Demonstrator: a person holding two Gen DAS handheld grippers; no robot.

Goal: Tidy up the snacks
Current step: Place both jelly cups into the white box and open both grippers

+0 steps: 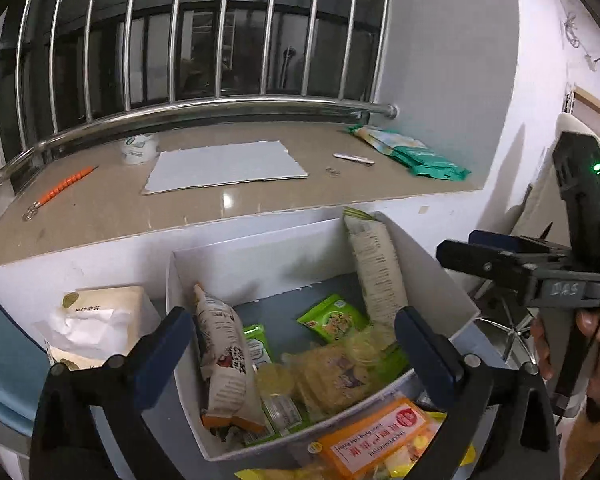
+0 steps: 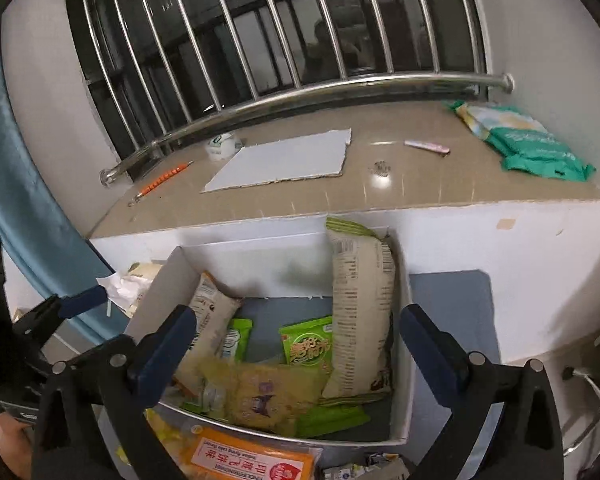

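A white open box (image 1: 188,360) (image 2: 404,360) stands below a stone sill and holds several snack packs. A tall cream pack (image 1: 374,264) (image 2: 360,312) leans on its right wall, another cream pack (image 1: 224,360) (image 2: 210,312) on its left wall. Green packets (image 1: 334,318) (image 2: 306,344) and a yellow bag (image 1: 332,372) (image 2: 268,392) lie on the bottom. An orange pack (image 1: 376,436) (image 2: 252,460) lies in front of the box. My left gripper (image 1: 294,352) is open and empty above the box. My right gripper (image 2: 298,348) is open and empty above the box; it also shows in the left wrist view (image 1: 460,252).
The sill (image 1: 100,208) (image 2: 420,184) carries a grey cardboard sheet (image 1: 224,168) (image 2: 284,160), an orange tool (image 1: 60,190), a tape roll (image 1: 140,148), and green packs (image 1: 416,152) (image 2: 528,140). A tissue box (image 1: 96,320) stands left of the box. Window bars rise behind.
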